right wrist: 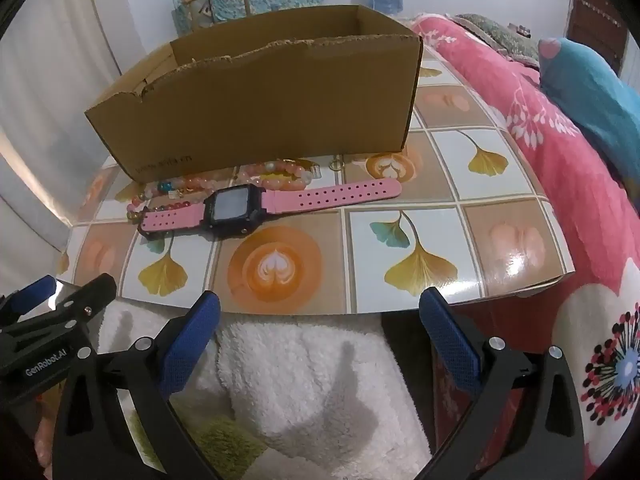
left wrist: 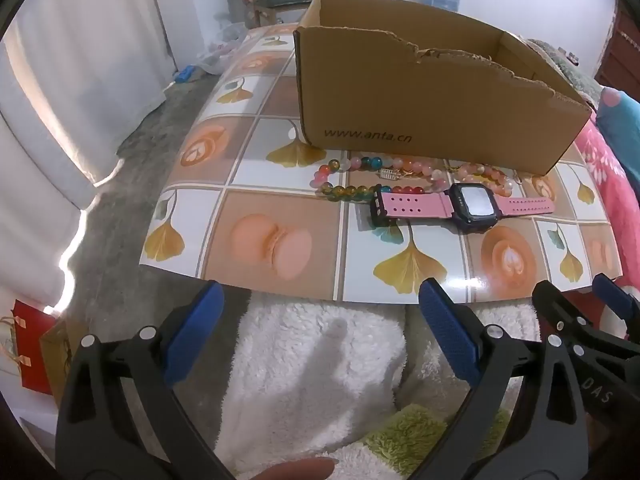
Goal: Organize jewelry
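Note:
A pink-strapped watch (left wrist: 460, 205) with a black square face lies flat on the patterned table, just before an open cardboard box (left wrist: 432, 104). Behind the watch lie a multicoloured bead bracelet (left wrist: 344, 184), a pink bead bracelet (left wrist: 484, 174) and small gold pieces (left wrist: 394, 173). In the right wrist view the watch (right wrist: 240, 210), the beads (right wrist: 276, 174) and the box (right wrist: 260, 100) show too. My left gripper (left wrist: 320, 320) is open and empty, below the table's near edge. My right gripper (right wrist: 320, 324) is open and empty, beside it.
The table (left wrist: 280, 208) has a glossy tile-print cover. White fluffy fabric (left wrist: 320, 368) lies under both grippers. A pink floral blanket (right wrist: 560, 152) and a teal cushion (right wrist: 592, 92) lie to the right. Gift bags (left wrist: 36, 352) stand on the floor at left.

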The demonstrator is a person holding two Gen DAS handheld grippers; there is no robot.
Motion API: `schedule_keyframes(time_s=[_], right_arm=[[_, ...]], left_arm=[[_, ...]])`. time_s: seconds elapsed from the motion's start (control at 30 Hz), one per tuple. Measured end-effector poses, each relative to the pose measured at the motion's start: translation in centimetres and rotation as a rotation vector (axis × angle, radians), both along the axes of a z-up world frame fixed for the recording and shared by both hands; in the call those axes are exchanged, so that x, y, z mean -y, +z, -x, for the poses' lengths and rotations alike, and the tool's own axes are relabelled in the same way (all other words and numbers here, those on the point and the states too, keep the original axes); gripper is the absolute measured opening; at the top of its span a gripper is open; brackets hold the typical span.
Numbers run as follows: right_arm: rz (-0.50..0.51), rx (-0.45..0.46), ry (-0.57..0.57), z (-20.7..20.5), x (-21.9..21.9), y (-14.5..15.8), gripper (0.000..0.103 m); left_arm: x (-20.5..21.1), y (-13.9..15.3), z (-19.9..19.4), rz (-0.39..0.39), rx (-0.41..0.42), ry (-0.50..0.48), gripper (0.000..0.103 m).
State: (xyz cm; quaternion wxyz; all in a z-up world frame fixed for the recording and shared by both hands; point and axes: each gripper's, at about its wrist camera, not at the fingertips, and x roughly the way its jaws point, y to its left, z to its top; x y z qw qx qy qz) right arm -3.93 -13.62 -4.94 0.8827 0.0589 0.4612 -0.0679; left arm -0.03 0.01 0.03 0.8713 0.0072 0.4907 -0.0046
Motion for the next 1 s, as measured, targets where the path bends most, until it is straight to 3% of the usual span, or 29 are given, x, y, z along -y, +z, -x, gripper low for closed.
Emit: schedule_keyframes(time_s=[1.0], right_arm=[[-0.019, -0.008, 0.001, -0.26, -0.05, 0.05, 0.097]], left_arm=[[-0.51, 0.03, -0.15, 0.000, -0.006, 0.000, 0.095]])
